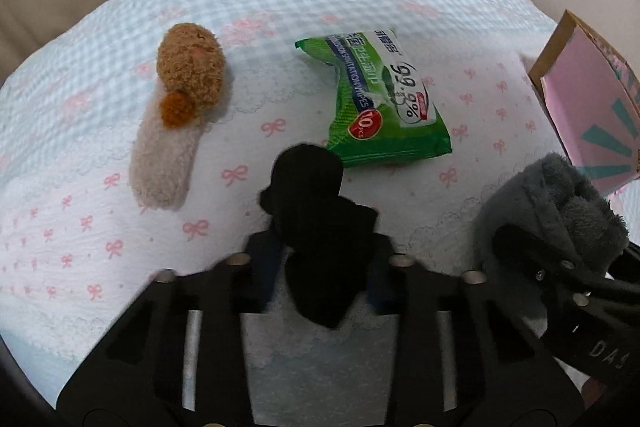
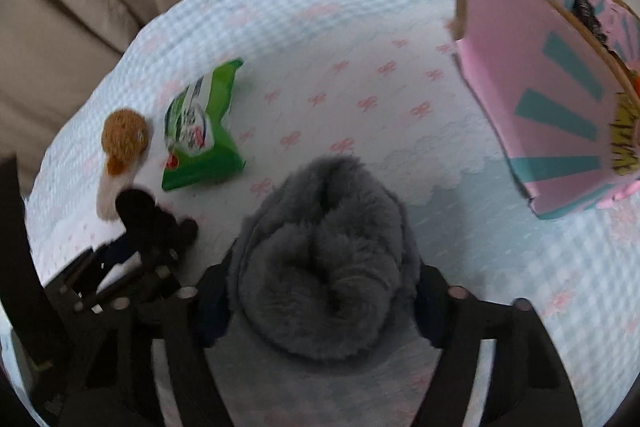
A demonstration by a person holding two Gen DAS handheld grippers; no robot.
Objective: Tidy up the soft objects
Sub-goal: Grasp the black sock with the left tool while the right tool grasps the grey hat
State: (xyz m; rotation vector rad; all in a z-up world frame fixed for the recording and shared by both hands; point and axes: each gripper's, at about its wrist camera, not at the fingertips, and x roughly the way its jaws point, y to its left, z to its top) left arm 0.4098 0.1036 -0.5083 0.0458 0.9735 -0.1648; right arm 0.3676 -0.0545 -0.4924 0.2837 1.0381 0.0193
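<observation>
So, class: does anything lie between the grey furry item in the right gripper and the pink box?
Nothing visible does. Between the grey furry item and the pink box lies only bare bedspread.

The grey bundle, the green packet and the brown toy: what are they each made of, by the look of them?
The grey bundle, held in the right gripper, looks like plush fleece: deep, matte, fuzzy pile. The green packet seems thin glossy plastic film, printed, with crinkled sealed ends. The brown toy appears to be curly, woolly plush, its lower part a paler beige.
</observation>
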